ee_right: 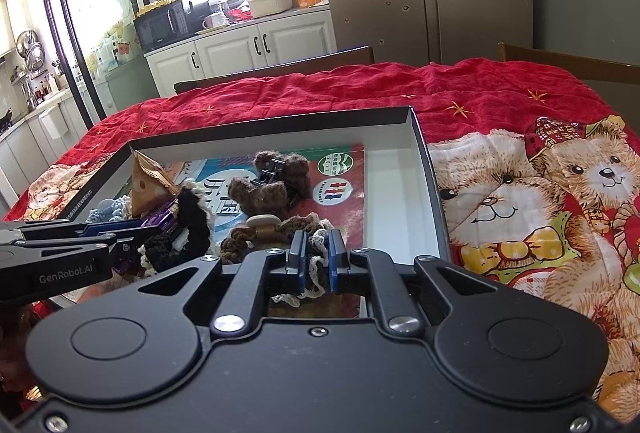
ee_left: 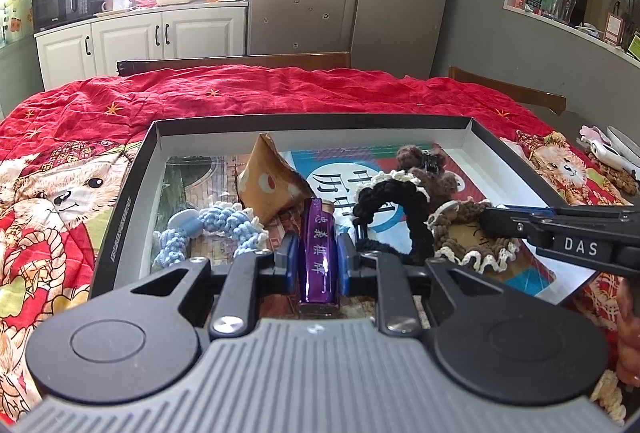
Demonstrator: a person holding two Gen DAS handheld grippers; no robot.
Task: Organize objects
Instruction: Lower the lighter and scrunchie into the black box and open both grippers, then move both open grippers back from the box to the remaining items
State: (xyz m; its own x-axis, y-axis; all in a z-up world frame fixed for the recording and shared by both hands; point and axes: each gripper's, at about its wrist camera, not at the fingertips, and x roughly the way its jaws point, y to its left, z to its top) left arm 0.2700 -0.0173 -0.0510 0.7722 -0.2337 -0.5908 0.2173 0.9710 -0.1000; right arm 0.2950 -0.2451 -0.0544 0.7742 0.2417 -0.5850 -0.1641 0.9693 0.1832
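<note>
A black tray with white inner walls lies on the red cloth. Over its near edge my left gripper is shut on a small purple box with white characters. My right gripper is shut on the cream frill of a brown and cream crochet band, which rests in the tray. That band and the right gripper's tip also show in the left wrist view. From the right wrist view, the left gripper and the purple box appear at the left.
The tray also holds a blue crochet piece, a brown dotted pouch, a black crochet band, a brown crochet bear clip and printed booklets. Wooden chairs stand behind. Small items lie at the table's right.
</note>
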